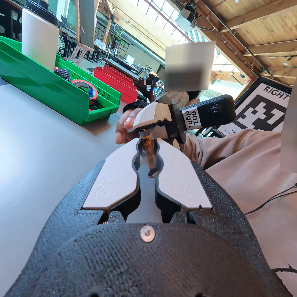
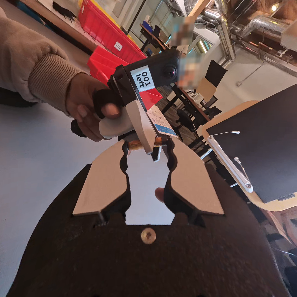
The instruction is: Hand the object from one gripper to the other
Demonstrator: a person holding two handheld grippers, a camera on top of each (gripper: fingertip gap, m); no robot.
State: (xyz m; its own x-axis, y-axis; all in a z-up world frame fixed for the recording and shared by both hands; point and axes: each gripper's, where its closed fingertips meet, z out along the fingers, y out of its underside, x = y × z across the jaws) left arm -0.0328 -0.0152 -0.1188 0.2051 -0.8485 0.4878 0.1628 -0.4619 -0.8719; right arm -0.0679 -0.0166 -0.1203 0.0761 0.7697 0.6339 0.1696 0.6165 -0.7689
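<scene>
An orange-and-black battery (image 1: 148, 152) hangs in the air over the grey table (image 1: 40, 160), between both grippers. My right gripper (image 2: 146, 142) is shut on it lengthwise, with a fingertip on each end of the battery (image 2: 135, 146). In the left wrist view one of its fingers (image 1: 144, 117) sits over the battery's far end. My left gripper (image 1: 148, 142) is open only a little, and its tips closely flank the battery's middle with thin gaps on both sides. In the right wrist view one of its grey fingers (image 2: 141, 125) crosses in front of the battery.
A green bin (image 1: 48, 90) at the table's left holds a tape roll (image 1: 85, 87), a remote and a white bottle (image 1: 38, 41). Red bins (image 1: 115, 80) stand behind it and show in the right wrist view (image 2: 104, 32). A black-and-wood chair (image 2: 257, 144) stands at right. The person's beige sleeves flank the grippers. My left and right fingertips are right by each other.
</scene>
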